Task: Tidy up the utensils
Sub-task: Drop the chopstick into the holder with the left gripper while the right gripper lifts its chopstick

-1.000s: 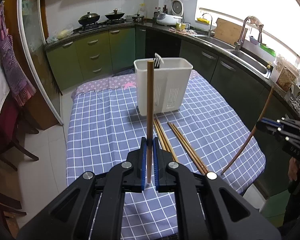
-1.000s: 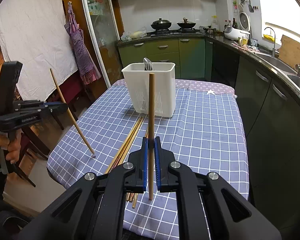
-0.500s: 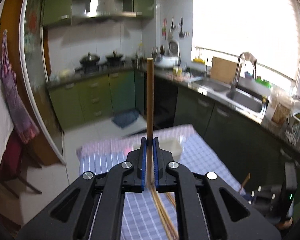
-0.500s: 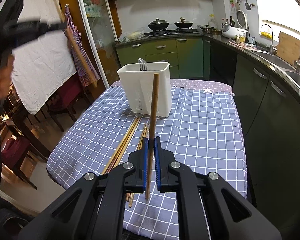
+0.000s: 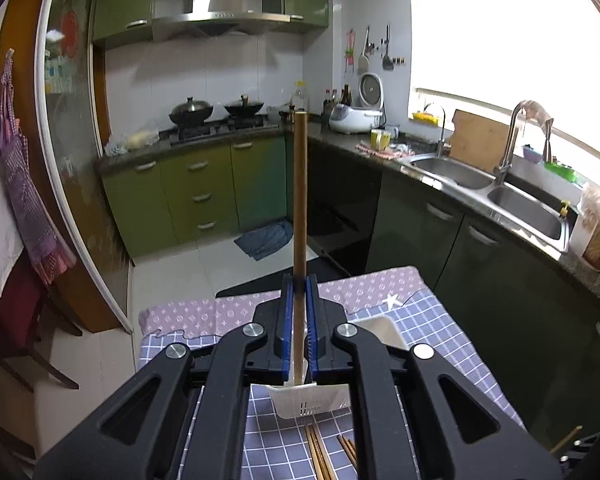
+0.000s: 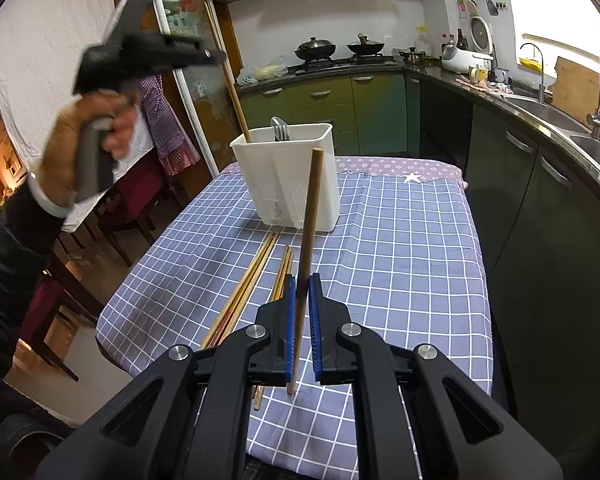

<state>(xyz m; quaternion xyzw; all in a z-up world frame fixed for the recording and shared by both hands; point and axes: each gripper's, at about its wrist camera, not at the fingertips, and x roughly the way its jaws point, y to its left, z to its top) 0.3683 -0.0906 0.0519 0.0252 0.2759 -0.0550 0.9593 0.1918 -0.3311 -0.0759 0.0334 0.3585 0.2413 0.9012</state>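
Chopsticks are going one at a time into the white utensil caddy (image 6: 296, 184) on the checked tabletop (image 6: 400, 248). The left tongs (image 5: 299, 320) clamp a chopstick (image 5: 300, 200) upright above the caddy, its lower tip already inside the rim, likely for a straight drop. The right tongs (image 6: 302, 316) pinch another chopstick (image 6: 310, 216), waiting near the loose chopsticks (image 6: 248, 284) lying before the caddy.
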